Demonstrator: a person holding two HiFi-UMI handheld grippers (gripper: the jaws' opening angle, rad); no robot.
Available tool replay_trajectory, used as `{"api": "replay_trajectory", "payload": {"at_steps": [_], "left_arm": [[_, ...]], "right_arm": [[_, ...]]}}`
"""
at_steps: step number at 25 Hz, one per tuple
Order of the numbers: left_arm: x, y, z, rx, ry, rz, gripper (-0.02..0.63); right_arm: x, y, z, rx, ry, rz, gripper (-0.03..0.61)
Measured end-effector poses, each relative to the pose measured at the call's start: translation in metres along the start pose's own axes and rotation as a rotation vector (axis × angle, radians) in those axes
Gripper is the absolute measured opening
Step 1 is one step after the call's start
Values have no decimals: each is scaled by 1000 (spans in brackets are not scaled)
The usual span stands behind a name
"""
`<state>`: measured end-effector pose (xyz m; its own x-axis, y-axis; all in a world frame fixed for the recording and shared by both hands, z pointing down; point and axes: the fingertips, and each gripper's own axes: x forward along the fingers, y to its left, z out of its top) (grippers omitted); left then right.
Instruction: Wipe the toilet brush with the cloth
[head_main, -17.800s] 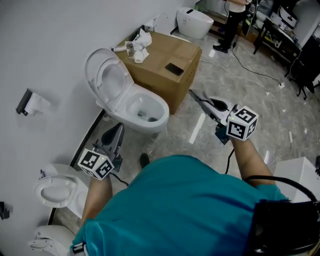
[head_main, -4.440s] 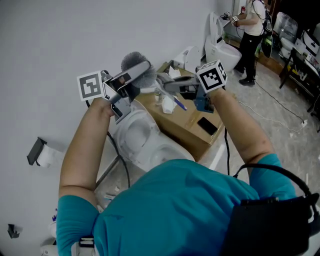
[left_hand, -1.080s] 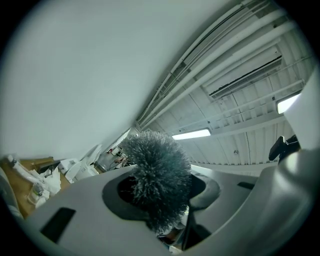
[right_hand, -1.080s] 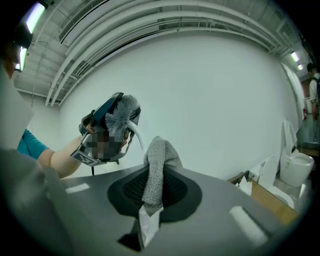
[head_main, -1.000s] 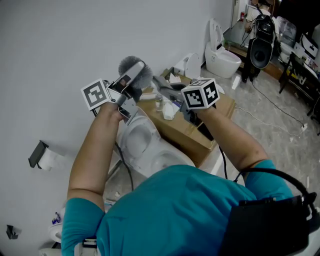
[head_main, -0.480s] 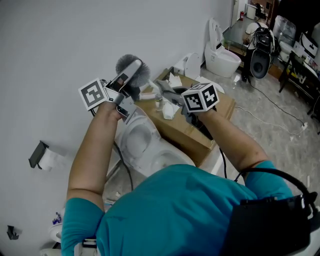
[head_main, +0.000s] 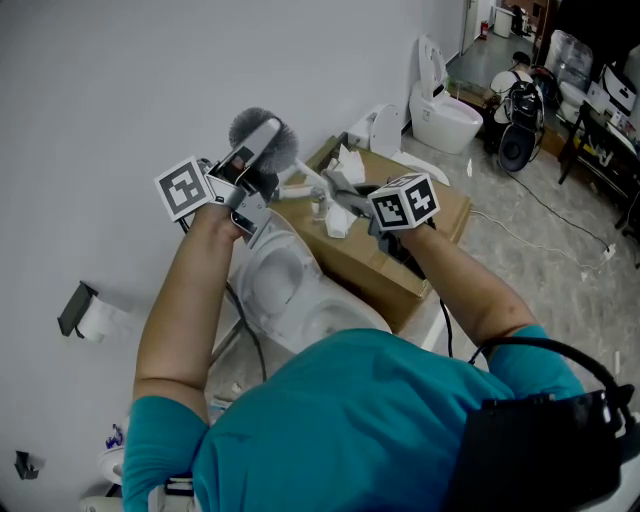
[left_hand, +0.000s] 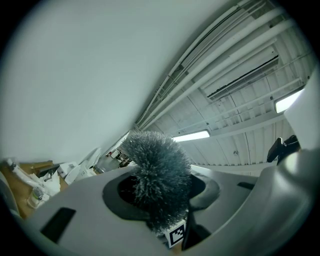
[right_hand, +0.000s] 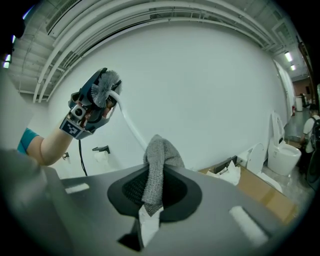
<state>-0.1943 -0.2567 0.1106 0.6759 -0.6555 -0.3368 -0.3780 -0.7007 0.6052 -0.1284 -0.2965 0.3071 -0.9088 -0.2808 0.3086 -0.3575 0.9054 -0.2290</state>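
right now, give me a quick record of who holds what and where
left gripper: shut on toilet brush, bristle head at the jaws
right gripper: shut on cloth
cloth vs brush: cloth sits at the brush's white handle; contact unclear
below the hands: toilet, cardboard box

My left tool (head_main: 258, 160) is up near the wall, with the toilet brush (head_main: 262, 132) gripped in its jaws, head uppermost. My right tool (head_main: 335, 188) is to its right, above the cardboard box (head_main: 452, 208), with the cloth (right_hand: 159, 160) pinched in its jaws. The brush handle (right_hand: 131, 125) slants down behind the cloth. The toilet (head_main: 275, 290) sits below both tools, left of the box.
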Motion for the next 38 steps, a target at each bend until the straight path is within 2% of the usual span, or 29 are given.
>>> {"api": "replay_trajectory", "payload": {"at_steps": [13, 17, 20, 23, 25, 28, 31, 34, 38], "left_arm": [[-2, -6, 4, 5, -10, -9, 179], [-3, -7, 7, 11, -22, -12, 179], [-8, -8, 15, 13, -56, -12, 179], [-15, -1, 23, 28, -98, 12, 181], [-16, 5, 22, 38, -105, 31, 180], [-9, 9, 12, 15, -116, 35, 181], [0, 14, -4, -17, -123, 39, 181], [7, 17, -15, -12, -109, 49, 181], [9, 19, -19, -10, -93, 57, 181]], "right_arm": [[-2, -33, -45, 58, 70, -56, 21], [-2, -51, -72, 66, 125, -104, 21], [-6, -71, -108, 87, 206, -153, 21], [-3, -61, -134, 124, 257, -134, 21], [8, -30, -111, 96, 201, -80, 21], [25, 23, -32, 16, 34, -11, 21], [28, 53, 30, -38, -94, -11, 21], [26, 60, 58, -62, -155, -37, 21], [26, 66, 75, -113, -187, -60, 21]]}}
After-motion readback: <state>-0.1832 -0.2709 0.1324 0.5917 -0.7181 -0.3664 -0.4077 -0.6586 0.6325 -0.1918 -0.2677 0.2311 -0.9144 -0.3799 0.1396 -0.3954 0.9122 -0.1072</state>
